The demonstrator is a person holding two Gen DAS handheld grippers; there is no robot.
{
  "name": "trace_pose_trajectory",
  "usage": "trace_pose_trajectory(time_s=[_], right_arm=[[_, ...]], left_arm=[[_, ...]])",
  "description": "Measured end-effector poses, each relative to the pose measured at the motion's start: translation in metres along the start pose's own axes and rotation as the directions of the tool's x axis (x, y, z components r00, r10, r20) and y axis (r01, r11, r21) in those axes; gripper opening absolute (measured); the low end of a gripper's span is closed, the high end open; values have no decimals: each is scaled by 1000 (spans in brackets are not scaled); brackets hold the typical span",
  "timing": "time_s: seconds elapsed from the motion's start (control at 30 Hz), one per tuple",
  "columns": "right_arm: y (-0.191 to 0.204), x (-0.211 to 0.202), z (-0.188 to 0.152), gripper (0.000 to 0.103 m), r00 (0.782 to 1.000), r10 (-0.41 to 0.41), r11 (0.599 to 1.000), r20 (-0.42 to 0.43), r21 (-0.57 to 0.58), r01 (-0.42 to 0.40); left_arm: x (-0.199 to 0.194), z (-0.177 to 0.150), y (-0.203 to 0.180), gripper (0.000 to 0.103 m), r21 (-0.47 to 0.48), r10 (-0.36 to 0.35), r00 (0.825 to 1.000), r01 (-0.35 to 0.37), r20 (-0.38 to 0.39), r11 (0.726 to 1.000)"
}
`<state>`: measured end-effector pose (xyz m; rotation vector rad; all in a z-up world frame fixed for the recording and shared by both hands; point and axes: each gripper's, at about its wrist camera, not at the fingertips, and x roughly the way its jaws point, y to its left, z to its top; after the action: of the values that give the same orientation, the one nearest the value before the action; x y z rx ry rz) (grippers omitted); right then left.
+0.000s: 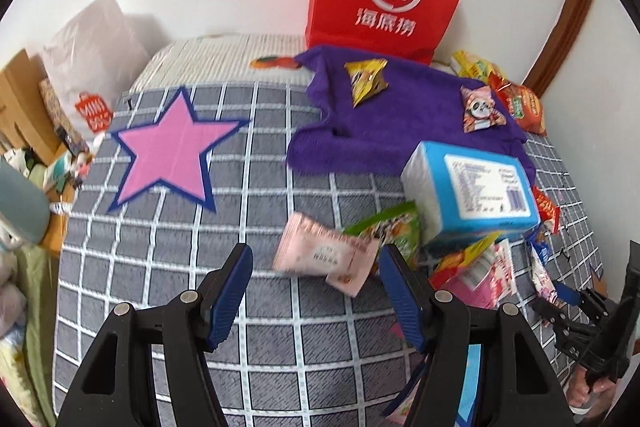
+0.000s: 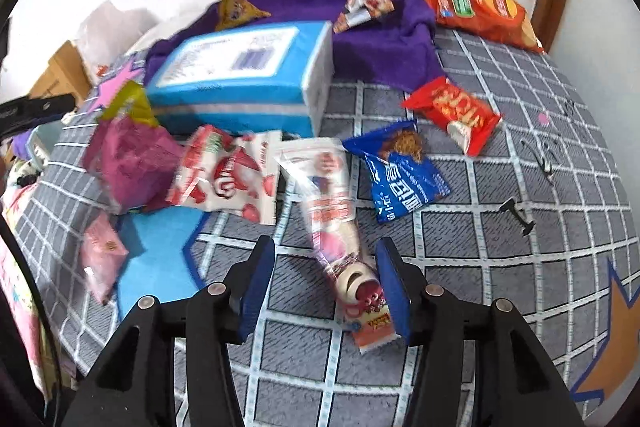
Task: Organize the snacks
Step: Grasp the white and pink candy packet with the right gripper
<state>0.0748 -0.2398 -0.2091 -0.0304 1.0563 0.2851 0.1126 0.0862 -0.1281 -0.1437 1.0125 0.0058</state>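
While the left gripper [image 1: 316, 291] hangs half open and empty, the pink packet [image 1: 326, 253] lies just past its tips at 12 o'clock, likely next. Right view: right gripper [image 2: 326, 279] jaws parted, long pouch [image 2: 340, 227] between them, unpinched; box [image 2: 244, 75] at 11.

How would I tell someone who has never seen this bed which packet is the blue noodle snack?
Start at the big light blue box lying on the grey checked bedcover. Just to its right, in the right wrist view, lies the blue packet, with a red packet beyond it. It is the only dark blue wrapper, with a brown noodle block pictured at its top.
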Motion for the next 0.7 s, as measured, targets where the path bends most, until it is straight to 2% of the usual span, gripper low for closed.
trace_pose_trajectory(time_s=[0.03, 0.1, 0.23, 0.37, 0.53, 0.7], right_arm=[[0, 5, 0, 45, 1000, -15, 1000, 2, 4, 15], [1, 11, 1, 26, 998, -57, 998, 22, -5, 57], [-8, 9, -2, 25, 997, -52, 998, 53, 43, 50], [-11, 9, -7, 24, 990, -110, 993, 83, 42, 107], [-21, 9, -14, 25, 982, -122, 989, 142, 98, 108], [-23, 13, -10, 25, 971, -162, 983, 177, 117, 143]], left_arm=[[2, -2, 1, 63, -7, 0, 1000, -1, -8, 1000], [9, -9, 5, 63, -22, -1, 1000, 0, -28, 1000], [25, -19, 7, 63, -41, -31, 997, 28, -70, 999], [39, -21, 11, 63, -96, -71, 994, 63, -87, 993], [50, -11, 20, 63, -195, -115, 992, 102, -59, 975], [71, 0, 18, 63, -245, -115, 990, 93, -78, 965]])
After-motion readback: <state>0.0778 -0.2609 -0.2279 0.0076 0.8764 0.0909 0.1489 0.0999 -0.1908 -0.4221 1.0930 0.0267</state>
